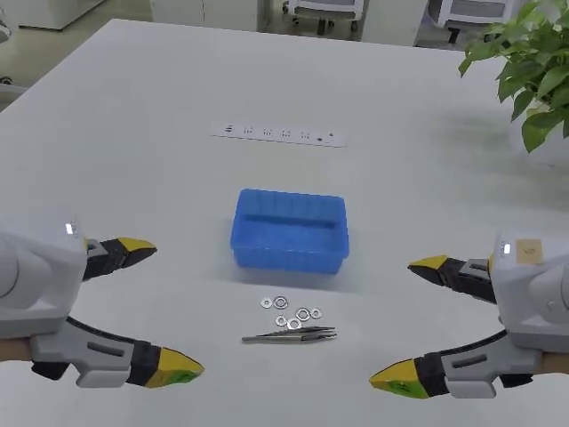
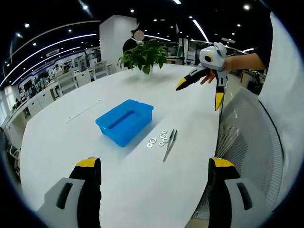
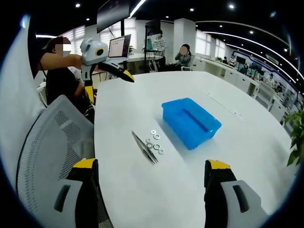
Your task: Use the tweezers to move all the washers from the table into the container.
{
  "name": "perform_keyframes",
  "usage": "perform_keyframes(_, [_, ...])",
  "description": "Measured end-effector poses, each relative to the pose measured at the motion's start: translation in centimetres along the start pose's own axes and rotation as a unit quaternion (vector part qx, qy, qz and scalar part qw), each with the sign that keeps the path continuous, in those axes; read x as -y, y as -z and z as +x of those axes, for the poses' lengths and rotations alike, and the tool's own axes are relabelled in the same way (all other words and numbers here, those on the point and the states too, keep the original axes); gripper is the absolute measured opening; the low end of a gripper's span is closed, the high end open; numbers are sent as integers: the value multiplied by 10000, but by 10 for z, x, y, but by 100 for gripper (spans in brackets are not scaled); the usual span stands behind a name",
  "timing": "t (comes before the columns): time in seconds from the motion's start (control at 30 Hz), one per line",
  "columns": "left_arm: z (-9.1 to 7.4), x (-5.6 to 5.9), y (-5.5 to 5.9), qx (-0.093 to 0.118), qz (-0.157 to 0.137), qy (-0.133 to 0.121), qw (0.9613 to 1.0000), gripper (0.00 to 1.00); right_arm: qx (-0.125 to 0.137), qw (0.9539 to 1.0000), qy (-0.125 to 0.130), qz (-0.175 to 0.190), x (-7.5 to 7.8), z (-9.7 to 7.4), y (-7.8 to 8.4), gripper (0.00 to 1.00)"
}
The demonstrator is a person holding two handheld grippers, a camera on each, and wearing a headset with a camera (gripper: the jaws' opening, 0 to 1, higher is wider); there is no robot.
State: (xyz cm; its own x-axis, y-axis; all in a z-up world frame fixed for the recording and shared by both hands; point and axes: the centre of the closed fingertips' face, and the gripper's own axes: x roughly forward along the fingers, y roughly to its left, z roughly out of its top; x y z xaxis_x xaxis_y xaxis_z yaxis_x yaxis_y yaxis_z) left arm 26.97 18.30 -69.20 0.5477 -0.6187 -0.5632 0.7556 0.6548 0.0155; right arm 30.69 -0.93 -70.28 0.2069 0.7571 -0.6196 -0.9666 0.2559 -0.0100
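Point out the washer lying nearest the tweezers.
The washer at the cluster's near edge, right beside the tweezers; the others lie farther toward the blue container.

Plant (image 1: 533, 71): green, leafy, at the far right edge of the head view.
Strip (image 1: 278, 134): flat, pale, long, with a row of small dark marks.
Mesh chair (image 2: 242, 137): grey, close in at the right of the left gripper view.
Office chairs (image 1: 324, 7): 2, pale, far back.
People (image 3: 183, 53): 2 in the background, 1 seated, 1 standing.
Monitor (image 3: 119, 46): screen lit.
Ceiling lights (image 2: 199, 29): strips and round spots.
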Motion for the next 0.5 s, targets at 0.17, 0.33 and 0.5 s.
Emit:
perform_keyframes(0.17, [0,0,1,9,-29,-26,10000,99,-32,10000,-44,-1,-1,2,3,93])
perform_keyframes(0.33, [0,0,5,-33,-62,-38,10000,99,-47,9999,-87,-22,-2,3,3,93])
perform_keyframes(0.5, [1,2,6,-61,-72,-21,10000,99,-43,9999,-116,-19,-3,4,3,92])
